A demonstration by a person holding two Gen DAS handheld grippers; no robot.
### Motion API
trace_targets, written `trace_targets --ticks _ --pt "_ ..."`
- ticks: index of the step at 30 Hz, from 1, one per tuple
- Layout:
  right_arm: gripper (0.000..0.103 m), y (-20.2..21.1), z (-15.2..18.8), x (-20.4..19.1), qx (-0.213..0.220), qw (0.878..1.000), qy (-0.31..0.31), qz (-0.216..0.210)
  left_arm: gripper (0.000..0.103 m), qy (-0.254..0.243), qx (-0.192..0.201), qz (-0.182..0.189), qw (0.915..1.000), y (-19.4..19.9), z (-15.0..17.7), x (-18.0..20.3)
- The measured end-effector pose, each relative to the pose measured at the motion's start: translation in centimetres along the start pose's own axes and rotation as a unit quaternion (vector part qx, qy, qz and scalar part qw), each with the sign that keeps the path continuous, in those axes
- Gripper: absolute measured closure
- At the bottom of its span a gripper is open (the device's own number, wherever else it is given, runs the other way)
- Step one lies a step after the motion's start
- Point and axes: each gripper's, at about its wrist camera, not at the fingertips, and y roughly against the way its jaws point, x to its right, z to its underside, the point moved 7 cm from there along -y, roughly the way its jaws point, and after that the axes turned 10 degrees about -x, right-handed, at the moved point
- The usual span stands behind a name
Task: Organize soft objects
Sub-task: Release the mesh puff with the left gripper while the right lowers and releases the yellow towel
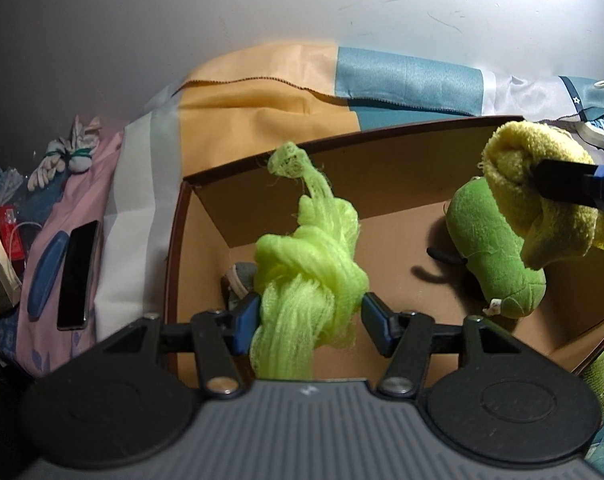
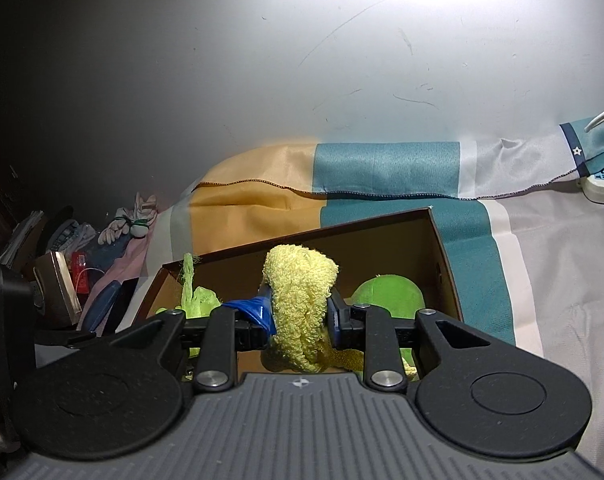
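Two soft objects brought over an open brown cardboard box [image 1: 402,184] that rests on a colour-blocked bedsheet [image 1: 262,92]

The knotted neon-green mesh cloth [image 1: 310,264] is seen between the fingers of the left gripper [image 1: 310,312], which stand at middling width; the cloth looks loosely cradled rather than squeezed, though whether the pads press it cannot be told for certain. It is held above the box's left half, presumably so that it drops inside when let go. The fluffy yellow towelling cloth [image 2: 298,304] is pinched firmly by the narrowly closed fingers of the right gripper [image 2: 300,314] and hangs above the right half, just above a green plush toy [image 1: 498,256] already lying on the box floor. A black phone [image 1: 78,276] is left outside, on the bed
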Motion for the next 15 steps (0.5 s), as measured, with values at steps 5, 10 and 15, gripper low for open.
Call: trace_targets --ticks 5,10,15 --pt "0.095 -2.2 0.2 0.1 -0.018 1.000 -0.001 0.006 0.040 0.004 -0.019 0.004 0.9998 -1.7 0.4 -0.1" --pt "0.095 -3.8 0.2 0.4 -0.029 1.000 -0.004 0.008 0.039 0.006 -0.029 0.004 0.9996 -2.7 0.5 -0.1" --pt "0.094 -5.1 0.0 0.5 -0.033 0.999 -0.004 0.014 0.038 0.010 -0.034 0.006 0.9994 -3.2 0.5 -0.2"
